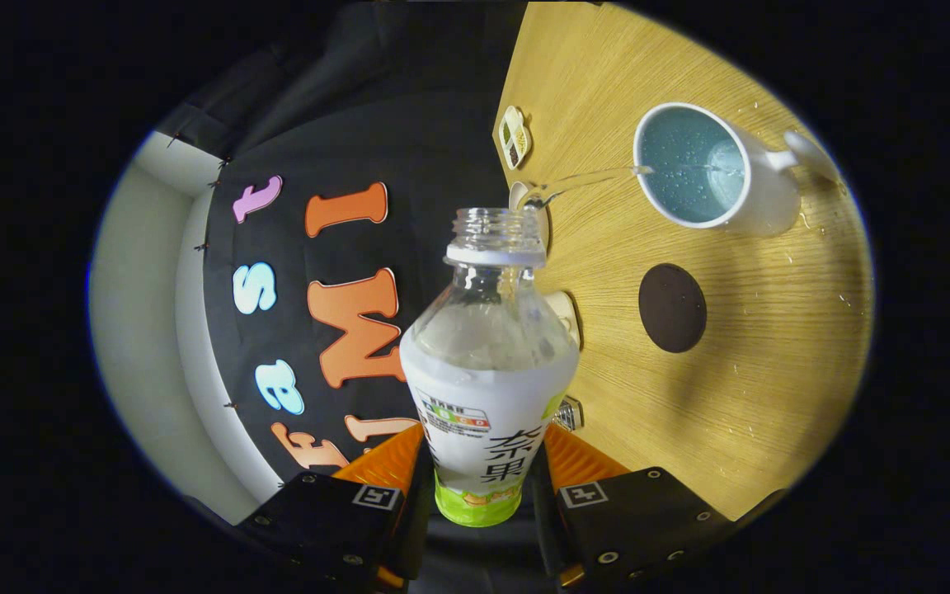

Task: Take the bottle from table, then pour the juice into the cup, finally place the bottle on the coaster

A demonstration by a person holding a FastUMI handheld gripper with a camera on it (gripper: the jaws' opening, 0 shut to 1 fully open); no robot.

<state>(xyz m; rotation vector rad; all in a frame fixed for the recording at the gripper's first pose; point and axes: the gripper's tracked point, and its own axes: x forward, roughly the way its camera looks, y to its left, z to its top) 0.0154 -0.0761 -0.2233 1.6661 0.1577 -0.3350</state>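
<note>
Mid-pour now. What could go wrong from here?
1. The thin clear stream enters the white mug with blue inside close to its near rim; a small wobble could send it onto the wooden table, where droplets already lie.
2. The hand-held gripper clamps the clear plastic bottle with white label low near its base, so it may pivot.
3. The dark round coaster sits close to the mug, so the bottle could bump the mug when set down.

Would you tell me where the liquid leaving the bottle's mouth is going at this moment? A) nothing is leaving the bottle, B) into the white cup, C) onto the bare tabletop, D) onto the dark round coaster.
B: a clear stream arcs from the mouth of the bottle, clamped in the gripper, into the white cup; the coaster lies apart.
</note>
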